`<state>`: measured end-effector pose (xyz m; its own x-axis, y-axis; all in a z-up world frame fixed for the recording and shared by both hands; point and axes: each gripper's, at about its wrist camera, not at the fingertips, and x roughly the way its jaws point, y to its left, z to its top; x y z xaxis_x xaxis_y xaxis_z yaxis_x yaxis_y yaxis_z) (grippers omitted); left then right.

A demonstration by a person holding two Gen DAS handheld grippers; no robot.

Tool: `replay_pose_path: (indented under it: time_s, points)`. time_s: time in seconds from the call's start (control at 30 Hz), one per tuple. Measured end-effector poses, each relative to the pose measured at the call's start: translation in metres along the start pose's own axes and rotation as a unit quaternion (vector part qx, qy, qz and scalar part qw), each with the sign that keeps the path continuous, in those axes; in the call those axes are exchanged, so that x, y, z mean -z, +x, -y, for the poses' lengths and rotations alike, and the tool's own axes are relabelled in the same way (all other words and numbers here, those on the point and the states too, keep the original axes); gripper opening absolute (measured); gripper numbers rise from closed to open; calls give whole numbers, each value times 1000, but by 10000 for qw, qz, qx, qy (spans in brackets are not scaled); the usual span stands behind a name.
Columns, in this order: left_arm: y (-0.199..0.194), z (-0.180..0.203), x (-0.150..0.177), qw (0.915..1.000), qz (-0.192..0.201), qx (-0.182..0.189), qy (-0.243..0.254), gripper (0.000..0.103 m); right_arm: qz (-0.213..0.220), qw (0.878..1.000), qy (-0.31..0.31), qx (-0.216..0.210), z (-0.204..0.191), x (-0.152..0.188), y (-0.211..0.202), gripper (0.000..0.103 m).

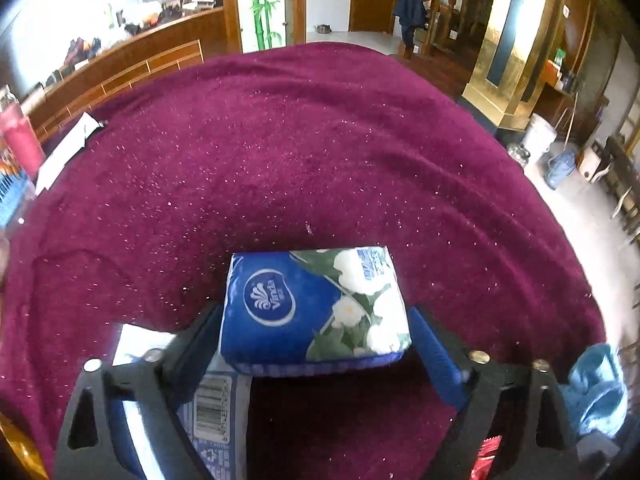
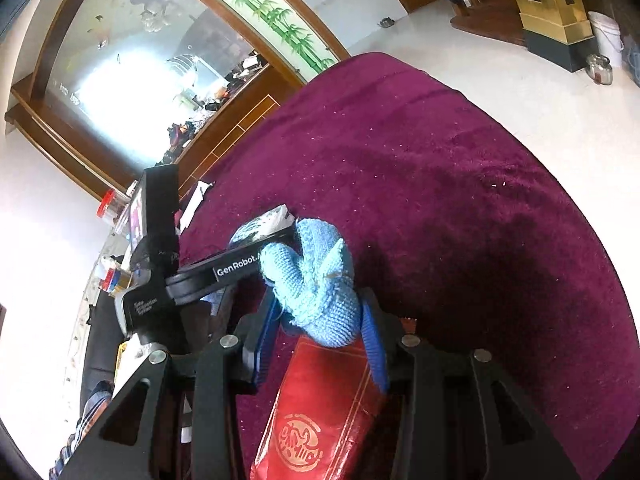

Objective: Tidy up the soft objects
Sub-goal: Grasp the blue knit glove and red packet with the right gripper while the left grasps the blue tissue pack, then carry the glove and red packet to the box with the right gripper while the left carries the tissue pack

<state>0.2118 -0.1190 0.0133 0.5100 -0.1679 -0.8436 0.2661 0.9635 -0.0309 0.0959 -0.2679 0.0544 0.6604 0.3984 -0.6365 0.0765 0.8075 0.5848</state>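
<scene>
Maroon cloth (image 1: 320,152); tissue pack (image 1: 312,308) gripped; towel (image 2: 316,280) gripped.

The place looks like the living area of a home. A wooden staircase (image 1: 444,8) with a dark jacket (image 1: 409,10) hung on its newel post rises at the back, beside a glass panel painted with green bamboo (image 1: 264,0). A long wooden cabinet (image 1: 132,56) cluttered with household items lines the wall, and a white bucket (image 1: 538,138) stands on the pale tiled floor (image 2: 500,68).

"Vinda" on tissue pack (image 1: 316,308); "GenRobot" on gripper (image 2: 256,240)
</scene>
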Motion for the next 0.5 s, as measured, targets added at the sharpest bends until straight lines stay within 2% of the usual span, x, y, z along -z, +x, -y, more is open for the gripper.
replay_pose_path:
  time_s: [0.27,0.4,0.5]
  points:
    - [-44,5,10,9988,362,310,56,77,-35,10000,-72,44,-1,-1,4,39]
    - [-77,17,23,9973,571,314,342,77,35,9999,-99,29,-1,1,1,39]
    - [-111,23,45,9951,659,518,521,77,122,9999,-119,24,-1,2,-3,39]
